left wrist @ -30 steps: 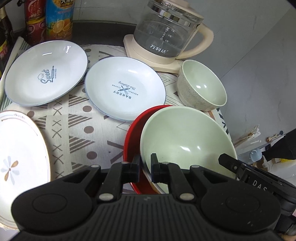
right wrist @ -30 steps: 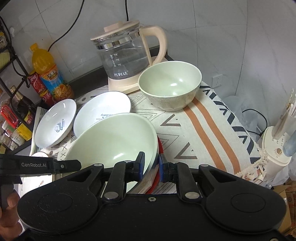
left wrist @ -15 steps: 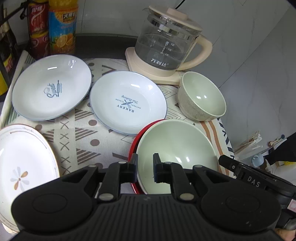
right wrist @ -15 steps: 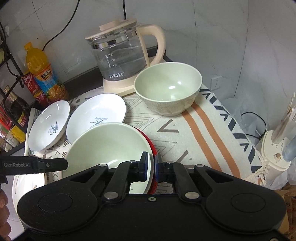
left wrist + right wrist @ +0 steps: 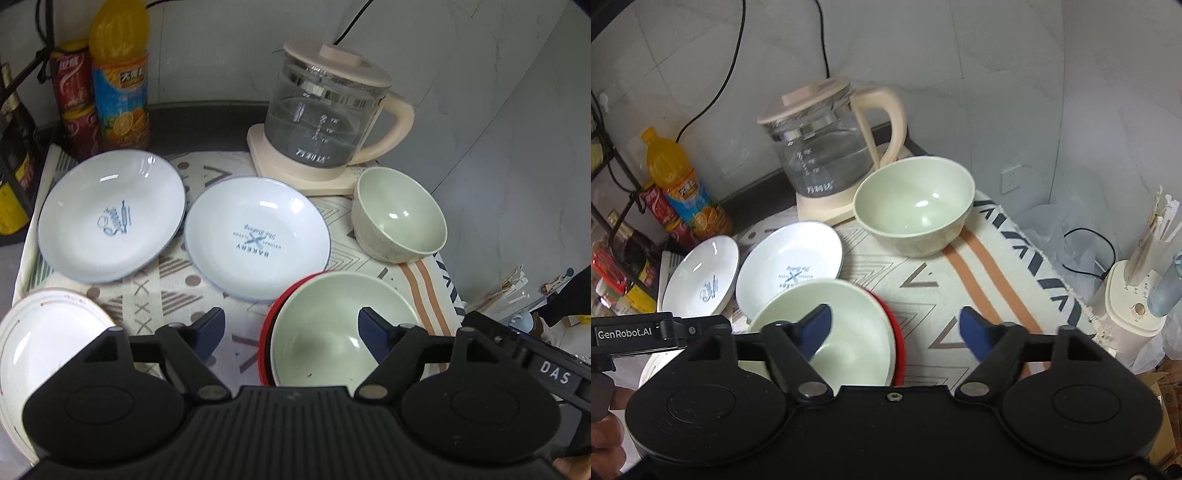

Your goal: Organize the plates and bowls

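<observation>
A pale green bowl (image 5: 332, 332) sits nested in a red bowl (image 5: 267, 332) on the patterned cloth, just ahead of both grippers; it also shows in the right wrist view (image 5: 842, 332). My left gripper (image 5: 291, 328) is open and empty, its jaws astride the bowl's near left rim. My right gripper (image 5: 895, 330) is open and empty over the bowl's right rim. A second green bowl (image 5: 400, 216) stands at the far right. Two white plates, "Sweet" (image 5: 110, 218) and "Bakery" (image 5: 256, 236), lie beyond. A flower plate (image 5: 40, 343) lies near left.
A glass kettle (image 5: 325, 125) on its cream base stands at the back. An orange drink bottle (image 5: 120, 81) and red cans (image 5: 74, 99) stand at the back left. The cloth's right edge (image 5: 1052, 280) drops off towards a small white appliance (image 5: 1134, 306).
Both grippers were shut on the green bowl's rim; now both are open and have let it go. The bowl has settled level into the red bowl, and both grippers have pulled up and back.
</observation>
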{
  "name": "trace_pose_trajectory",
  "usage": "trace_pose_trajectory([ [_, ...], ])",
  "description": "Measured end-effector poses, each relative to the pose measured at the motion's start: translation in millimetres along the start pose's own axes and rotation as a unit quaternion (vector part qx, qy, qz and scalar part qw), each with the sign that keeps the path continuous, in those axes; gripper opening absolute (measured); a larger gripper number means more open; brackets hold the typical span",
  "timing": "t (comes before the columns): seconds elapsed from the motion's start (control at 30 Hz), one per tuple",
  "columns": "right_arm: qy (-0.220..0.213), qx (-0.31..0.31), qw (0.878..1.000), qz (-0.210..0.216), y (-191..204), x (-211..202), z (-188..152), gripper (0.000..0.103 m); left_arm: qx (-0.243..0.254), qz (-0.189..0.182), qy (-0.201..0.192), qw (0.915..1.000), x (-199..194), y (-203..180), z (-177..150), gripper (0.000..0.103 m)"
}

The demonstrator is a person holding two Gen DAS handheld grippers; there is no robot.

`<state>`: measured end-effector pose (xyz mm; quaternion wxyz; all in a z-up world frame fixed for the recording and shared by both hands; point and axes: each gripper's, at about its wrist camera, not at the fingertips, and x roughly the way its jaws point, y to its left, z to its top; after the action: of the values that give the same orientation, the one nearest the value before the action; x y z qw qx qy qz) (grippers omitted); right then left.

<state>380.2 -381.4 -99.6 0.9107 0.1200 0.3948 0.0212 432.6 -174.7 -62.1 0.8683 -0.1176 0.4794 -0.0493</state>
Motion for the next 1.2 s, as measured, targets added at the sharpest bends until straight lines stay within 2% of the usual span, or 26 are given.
trace_pose_trajectory([
  [0.07,-0.006,0.007,1.0,-0.002,-4,-1,4,0.089,0.004,-0.003,-0.004,1.0,1,-4,5,0.078],
  [0.17,-0.012,0.016,1.0,-0.006,-9,-2,11,0.091,0.006,-0.007,-0.007,0.9999,3,-10,13,0.078],
  [0.6,-0.041,0.03,0.998,-0.022,-32,5,39,0.092,0.015,-0.04,-0.012,0.999,30,-46,46,0.078],
  [0.97,-0.041,0.042,0.998,-0.02,-59,28,60,0.087,0.007,-0.05,-0.021,0.9985,68,-73,68,0.078],
  [1.07,-0.034,0.042,0.998,-0.015,-65,38,65,0.078,-0.001,-0.051,-0.017,0.9986,82,-78,72,0.078],
  [1.2,-0.026,0.046,0.998,-0.014,-75,55,72,0.077,-0.012,-0.045,-0.012,0.9989,102,-80,78,0.077],
])
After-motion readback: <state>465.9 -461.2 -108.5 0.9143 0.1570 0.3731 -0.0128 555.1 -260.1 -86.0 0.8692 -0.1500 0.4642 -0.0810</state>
